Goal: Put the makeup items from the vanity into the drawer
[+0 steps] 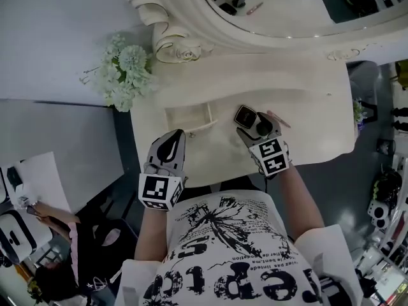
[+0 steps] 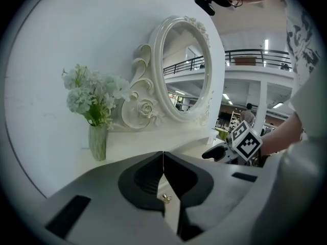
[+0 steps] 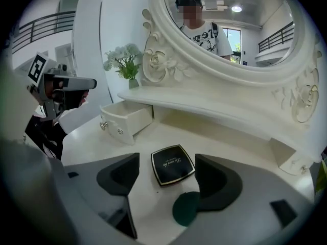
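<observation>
- The left gripper (image 1: 173, 139) hangs at the front edge of the bench (image 1: 306, 101), its jaws closed tip to tip with nothing between them
- In the left gripper view a small brass knob (image 2: 164, 198) on a white drawer front shows just behind the closed jaws
- The drawer (image 1: 189, 117) is pulled out of the low shelf at the back of the bench and stands open, between the two grippers
- The right gripper (image 1: 254, 123) tilts down over the bench, jaws spread wide
- A square black compact (image 3: 172, 164) with a gold rim lies flat and closed on the bench in the gap between those jaws, touching neither
- A dark green round thing (image 3: 186, 208) sits at the lower edge of one of those jaws, and I cannot tell what it is
- A slim pink stick (image 1: 280, 119) lies on the bench just beside the right gripper
- A vase of pale flowers (image 1: 124, 69) stands at the bench's left end, beside the carved oval mirror (image 3: 230, 24)
</observation>
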`<act>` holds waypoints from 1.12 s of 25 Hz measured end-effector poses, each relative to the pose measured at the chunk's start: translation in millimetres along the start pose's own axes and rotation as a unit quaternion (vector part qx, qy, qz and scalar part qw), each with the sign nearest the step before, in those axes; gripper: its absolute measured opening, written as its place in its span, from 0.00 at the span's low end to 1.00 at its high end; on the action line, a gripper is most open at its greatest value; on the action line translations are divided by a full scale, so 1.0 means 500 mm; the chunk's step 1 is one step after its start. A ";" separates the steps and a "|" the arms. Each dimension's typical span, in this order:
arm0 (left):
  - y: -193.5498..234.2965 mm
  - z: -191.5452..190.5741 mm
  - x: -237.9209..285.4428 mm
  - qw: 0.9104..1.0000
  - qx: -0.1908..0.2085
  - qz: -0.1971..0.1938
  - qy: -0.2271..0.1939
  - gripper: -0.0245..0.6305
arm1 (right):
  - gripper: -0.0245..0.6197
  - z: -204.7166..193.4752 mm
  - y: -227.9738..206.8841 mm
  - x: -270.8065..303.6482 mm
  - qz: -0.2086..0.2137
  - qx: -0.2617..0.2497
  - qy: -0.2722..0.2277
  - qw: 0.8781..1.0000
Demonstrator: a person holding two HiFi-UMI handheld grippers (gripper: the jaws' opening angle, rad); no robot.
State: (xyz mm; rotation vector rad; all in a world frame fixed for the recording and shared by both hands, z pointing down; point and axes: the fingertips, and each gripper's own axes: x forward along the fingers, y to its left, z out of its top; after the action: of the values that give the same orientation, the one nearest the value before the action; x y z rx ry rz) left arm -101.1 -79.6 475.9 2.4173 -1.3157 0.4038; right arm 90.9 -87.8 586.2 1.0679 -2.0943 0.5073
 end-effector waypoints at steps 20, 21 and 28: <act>-0.007 -0.015 0.004 1.000 -0.011 0.020 0.004 0.07 | 0.55 -0.040 -0.021 0.054 0.043 -0.053 0.111 0.991; -0.008 -0.012 0.000 1.000 -0.010 0.021 0.002 0.07 | 0.55 -0.033 -0.020 0.046 0.045 -0.043 0.107 0.992; -0.003 0.016 -0.033 0.999 -0.003 0.028 -0.020 0.07 | 0.55 0.066 0.028 -0.016 0.071 0.004 0.042 0.997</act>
State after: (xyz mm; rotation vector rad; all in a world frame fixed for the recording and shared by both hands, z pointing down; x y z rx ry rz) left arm -107.7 -70.1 461.8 2.3999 -1.4009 0.3687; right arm 68.9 -96.1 557.8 0.8903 -2.1050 0.6207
